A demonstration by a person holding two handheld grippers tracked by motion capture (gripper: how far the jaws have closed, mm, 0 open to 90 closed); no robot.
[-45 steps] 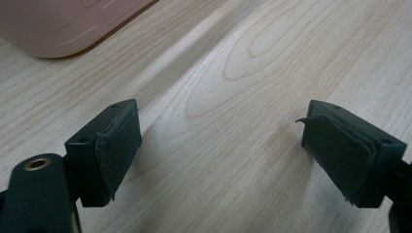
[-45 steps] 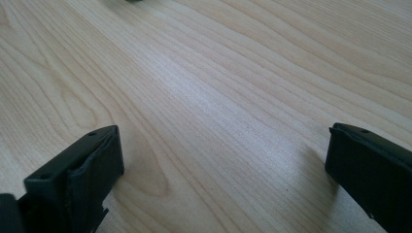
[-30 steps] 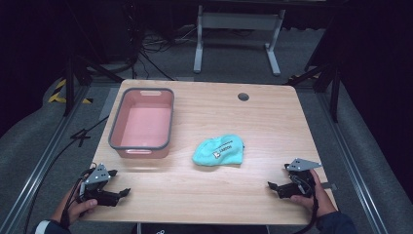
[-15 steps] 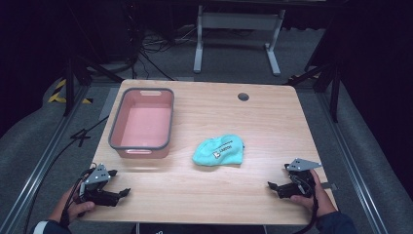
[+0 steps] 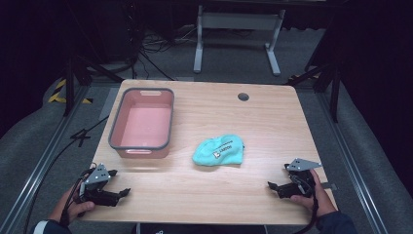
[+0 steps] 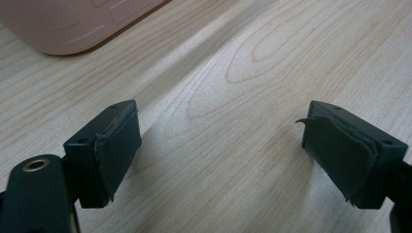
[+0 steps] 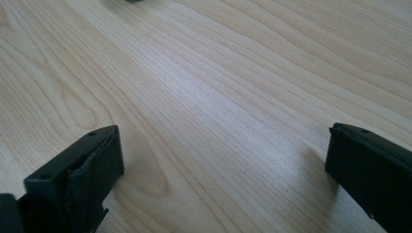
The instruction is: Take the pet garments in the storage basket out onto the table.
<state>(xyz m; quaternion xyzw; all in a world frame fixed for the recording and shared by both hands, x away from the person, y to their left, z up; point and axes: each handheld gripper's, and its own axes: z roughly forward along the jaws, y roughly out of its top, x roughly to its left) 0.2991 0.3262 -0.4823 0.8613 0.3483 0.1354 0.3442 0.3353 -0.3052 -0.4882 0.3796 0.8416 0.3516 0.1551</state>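
Note:
A crumpled teal cloth (image 5: pixel 218 150) with a white label lies near the middle of the wooden table (image 5: pixel 229 117). A pink bin with a grey rim (image 5: pixel 113 133) stands at the table's left; its corner (image 6: pixel 73 29) appears in the left gripper view. My left gripper (image 5: pixel 120 183) rests at the table's front left corner, jaws wide open over bare wood (image 6: pixel 221 141). My right gripper (image 5: pixel 278 177) rests at the front right, also open with nothing between its jaws (image 7: pixel 223 170). Both lie well short of the cloth.
A round grommet hole (image 5: pixel 243 96) sits near the table's far edge. Beyond the table stand a metal stand (image 5: pixel 238 29), cables and dark floor. Metal rails run along both sides of the table.

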